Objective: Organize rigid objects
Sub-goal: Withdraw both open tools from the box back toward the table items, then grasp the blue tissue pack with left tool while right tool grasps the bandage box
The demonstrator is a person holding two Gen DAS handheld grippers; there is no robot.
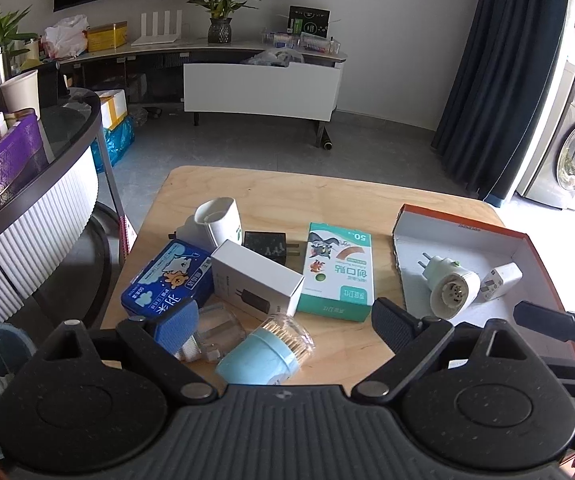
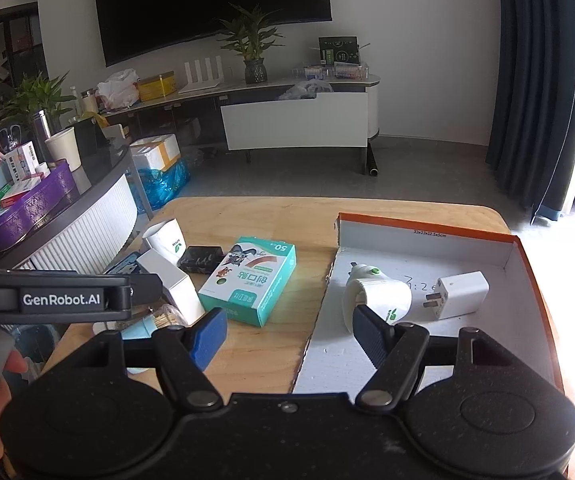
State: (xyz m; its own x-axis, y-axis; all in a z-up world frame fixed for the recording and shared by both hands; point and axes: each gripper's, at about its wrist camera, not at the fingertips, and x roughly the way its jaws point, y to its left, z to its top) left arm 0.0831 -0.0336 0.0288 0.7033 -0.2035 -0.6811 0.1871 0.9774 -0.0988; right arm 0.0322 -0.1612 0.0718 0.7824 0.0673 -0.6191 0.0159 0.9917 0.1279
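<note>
On the wooden tabletop (image 1: pixel 327 196), toward its left edge, a blue tin (image 1: pixel 163 280) with cartoon print lies flat, and behind it a white cup-shaped plug-in device (image 1: pixel 219 224) lies on its side, its mouth facing the left edge. Just right of the tin a white charger box (image 1: pixel 255 276) rests at an angle, touching a black plug adapter (image 1: pixel 265 245) behind it. Near the front edge a pale blue toothpick holder (image 1: pixel 263 354) with a clear top lies tipped over, beside a clear plastic piece that is hard to make out. At the middle of the tabletop a teal bandage box (image 1: pixel 337 272) lies flat. Along the right edge sits an orange-rimmed box lid (image 1: pixel 459 224) with a white inside; within it a white round plug-in device (image 1: pixel 449 290) lies on its side, touching or just beside a white square charger (image 1: pixel 501 280) nearer the lid's right wall.

Above the front edge, the left gripper (image 1: pixel 283 320) hangs with its jaws spread wide over the toothpick holder, pinching nothing. The right gripper (image 2: pixel 289 330) hovers over the lid's left rim, jaws likewise spread and empty.
</note>
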